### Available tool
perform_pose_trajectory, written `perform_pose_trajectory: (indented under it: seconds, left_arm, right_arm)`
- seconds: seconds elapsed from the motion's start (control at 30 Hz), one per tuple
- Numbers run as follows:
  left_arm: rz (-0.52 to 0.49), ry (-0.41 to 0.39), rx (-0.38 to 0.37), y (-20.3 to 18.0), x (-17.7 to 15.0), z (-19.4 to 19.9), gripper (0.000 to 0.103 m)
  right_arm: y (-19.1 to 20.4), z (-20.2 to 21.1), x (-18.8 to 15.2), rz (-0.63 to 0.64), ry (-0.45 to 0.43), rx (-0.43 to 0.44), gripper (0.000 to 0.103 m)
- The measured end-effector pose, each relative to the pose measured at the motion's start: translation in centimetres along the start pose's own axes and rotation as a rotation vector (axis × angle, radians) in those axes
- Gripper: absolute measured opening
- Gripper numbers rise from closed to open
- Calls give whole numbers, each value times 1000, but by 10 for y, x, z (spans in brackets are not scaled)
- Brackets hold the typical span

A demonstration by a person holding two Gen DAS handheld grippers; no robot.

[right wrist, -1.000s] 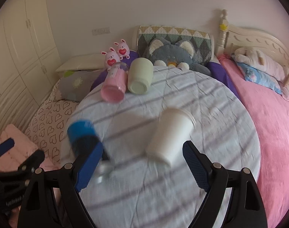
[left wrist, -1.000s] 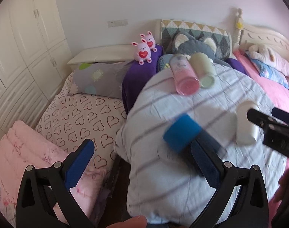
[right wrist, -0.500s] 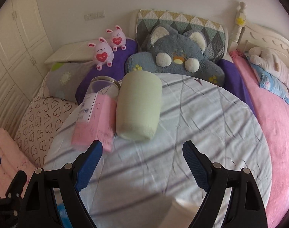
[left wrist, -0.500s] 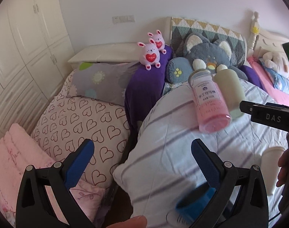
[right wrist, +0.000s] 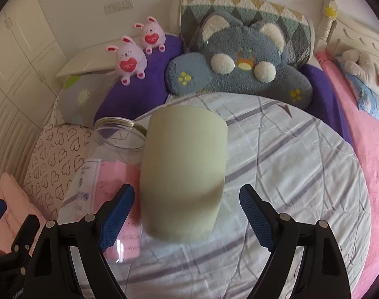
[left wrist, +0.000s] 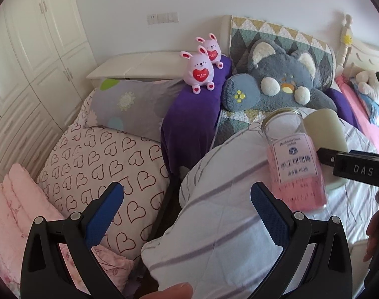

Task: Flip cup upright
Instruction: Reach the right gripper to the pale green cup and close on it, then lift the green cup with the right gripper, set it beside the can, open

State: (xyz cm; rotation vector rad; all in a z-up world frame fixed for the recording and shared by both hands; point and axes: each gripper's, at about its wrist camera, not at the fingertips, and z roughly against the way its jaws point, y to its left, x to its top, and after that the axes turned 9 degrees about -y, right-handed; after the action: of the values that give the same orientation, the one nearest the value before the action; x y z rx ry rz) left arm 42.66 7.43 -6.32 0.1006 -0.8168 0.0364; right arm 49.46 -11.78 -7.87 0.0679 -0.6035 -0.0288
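A pale green cup (right wrist: 183,174) lies on its side on the striped round cushion (right wrist: 301,174). Its near end sits between the open fingers of my right gripper (right wrist: 187,214), which touch nothing. The cup also shows in the left wrist view (left wrist: 324,130), partly behind the right gripper's black body (left wrist: 356,168). A clear jar with a pink label (right wrist: 107,174) lies on its side against the cup's left; it also shows in the left wrist view (left wrist: 294,159). My left gripper (left wrist: 187,210) is open and empty over the cushion's left edge.
A grey cat plush (right wrist: 239,57) and a purple pillow (right wrist: 139,84) with two pink bunny toys (right wrist: 128,61) lie behind the cushion. A heart-print pillow (left wrist: 97,157) is on the left, a pink blanket (right wrist: 369,164) on the right.
Both grippers have moved forward over the cushion. The right one has closed in on the green cup; the blue and white cups have dropped out of view.
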Motion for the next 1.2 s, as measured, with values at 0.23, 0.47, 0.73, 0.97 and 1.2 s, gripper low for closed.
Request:
perform_pose_trajectory:
  seconds: [0.23, 0.47, 0.73, 0.97, 1.2]
  left_arm:
    - [12, 20, -3, -1, 4, -16, 103]
    - [8, 30, 1, -2, 3, -18, 103]
    - [-3, 13, 5, -2, 4, -6, 103]
    - [-14, -26, 9, -4, -4, 36, 103]
    - [-22, -89, -3, -8, -21, 103, 103]
  right_arm:
    - [2, -24, 3, 11, 62, 27, 87]
    - [-2, -28, 0, 0, 59, 54, 78]
    - [-10, -11, -9, -43, 44, 97, 78]
    - [-13, 31, -17, -46, -5, 123, 78]
    - [-27, 109, -56, -44, -75, 144, 78]
